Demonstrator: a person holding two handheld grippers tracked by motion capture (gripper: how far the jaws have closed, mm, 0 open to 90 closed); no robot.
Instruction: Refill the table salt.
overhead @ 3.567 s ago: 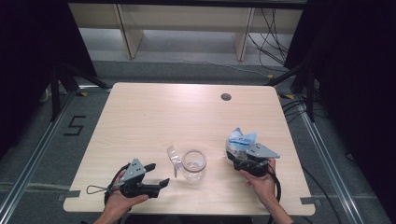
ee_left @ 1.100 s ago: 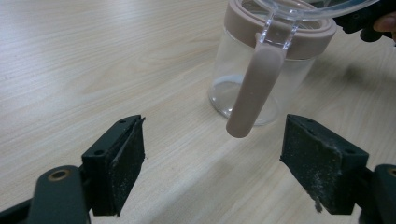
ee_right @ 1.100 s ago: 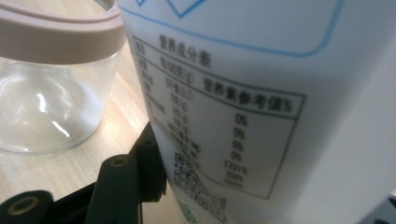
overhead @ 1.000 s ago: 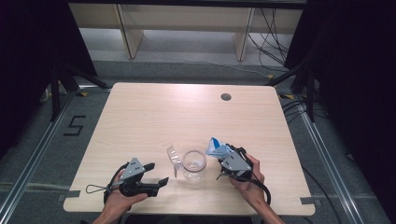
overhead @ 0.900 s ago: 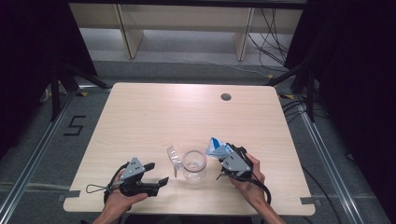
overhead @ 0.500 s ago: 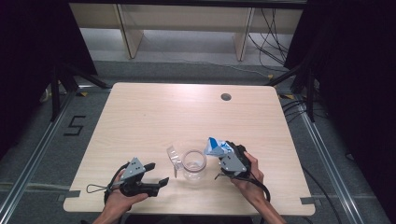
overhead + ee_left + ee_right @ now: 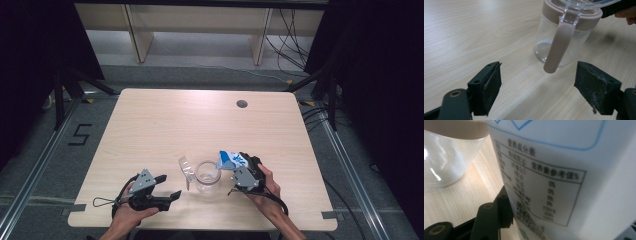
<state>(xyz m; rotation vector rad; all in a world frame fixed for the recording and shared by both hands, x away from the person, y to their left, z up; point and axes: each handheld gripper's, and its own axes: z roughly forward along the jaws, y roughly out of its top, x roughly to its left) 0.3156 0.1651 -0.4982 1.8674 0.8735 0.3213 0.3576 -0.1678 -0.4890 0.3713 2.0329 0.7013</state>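
Two grippers on a wooden table [image 7: 150, 125]; left gripper [image 7: 167, 186] spread and empty near the glass jar [image 7: 207, 176]; right gripper [image 7: 239, 170] pinches a blue-white pouch [image 7: 231, 159] tilted at the jar's rim; tilting off-centre could spill contents onto the table.

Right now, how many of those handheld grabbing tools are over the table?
2. The left gripper sits near the table's front edge, left of the clear jar, fingers apart and empty. The right gripper is right of the jar, holding a white-and-blue carton.
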